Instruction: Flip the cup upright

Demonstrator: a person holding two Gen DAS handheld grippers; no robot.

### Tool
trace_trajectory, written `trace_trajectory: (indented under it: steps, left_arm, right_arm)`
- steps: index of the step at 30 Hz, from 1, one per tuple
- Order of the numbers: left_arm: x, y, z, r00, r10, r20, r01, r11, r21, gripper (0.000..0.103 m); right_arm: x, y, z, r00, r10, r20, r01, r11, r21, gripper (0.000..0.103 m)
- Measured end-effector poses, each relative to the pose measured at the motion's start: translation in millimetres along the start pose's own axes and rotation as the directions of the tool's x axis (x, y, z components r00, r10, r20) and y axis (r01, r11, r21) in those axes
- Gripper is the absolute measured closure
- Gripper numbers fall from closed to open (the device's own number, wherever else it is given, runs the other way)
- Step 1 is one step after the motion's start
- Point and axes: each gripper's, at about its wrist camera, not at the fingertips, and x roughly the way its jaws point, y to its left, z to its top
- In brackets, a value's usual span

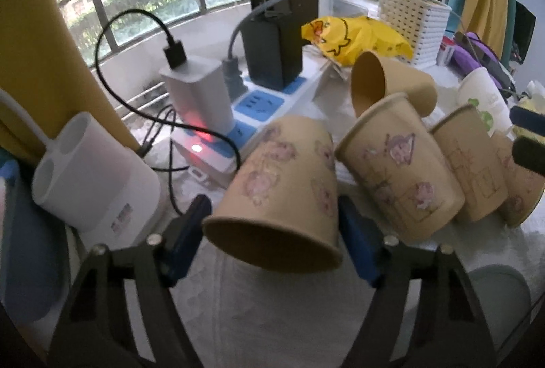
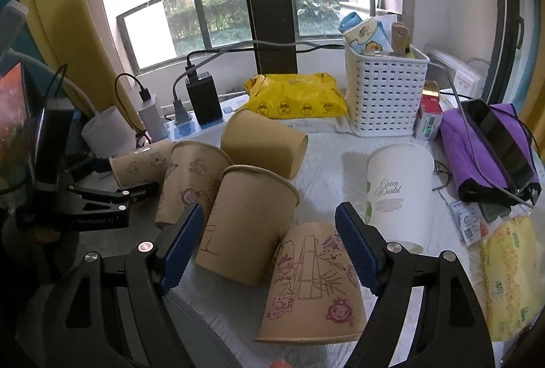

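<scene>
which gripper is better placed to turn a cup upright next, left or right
Left. The left gripper already has a printed cup between its fingers, lifted and tilted, so it only needs turning. The right gripper is open, with an upside-down cup between its fingers but not gripped.

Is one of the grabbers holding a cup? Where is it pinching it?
Yes. The left gripper holds a brown paper cup, jaws pinching its sides near the open rim. The right gripper holds nothing.

I see my left hand-held gripper (image 1: 272, 228) hemmed in: the white charger block (image 1: 92, 177) and power strip (image 1: 259, 105) crowd its left, upright brown cups (image 1: 402, 167) its right. Bare bench (image 2: 323, 160) lies between the cups and white cup (image 2: 398, 194).
</scene>
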Motion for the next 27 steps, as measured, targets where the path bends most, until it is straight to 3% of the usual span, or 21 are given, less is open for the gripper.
trace_trajectory:
  steps: [6, 14, 22, 27]
  left_arm:
    - [-28.5, 3.8, -4.1, 1.0, 0.006, 0.029, -0.005, 1.0, -0.013, 0.032]
    - [-102.1, -2.5, -25.4, 0.997, -0.002, 0.08, 0.005, 1.0, -0.028, 0.032]
    - [-170.7, -37.6, -73.2, 0.992, -0.039, 0.12, 0.049, 0.996, -0.077, 0.032]
    - [-185.3, -69.7, -102.0, 0.992, -0.075, 0.099, 0.085, 0.991, -0.103, 0.032]
  right_arm:
    - [-14.9, 5.2, 0.8, 1.0, 0.016, 0.02, -0.016, 1.0, -0.012, 0.021]
    - [-54.6, 23.0, -6.7, 0.997, 0.055, 0.053, -0.052, 0.997, -0.058, 0.021]
    - [-101.2, 34.6, -39.3, 0.995, 0.084, 0.055, -0.081, 0.995, -0.063, 0.021]
    - [-121.7, 35.1, -64.3, 0.994, 0.105, 0.042, -0.103, 0.993, -0.057, 0.021]
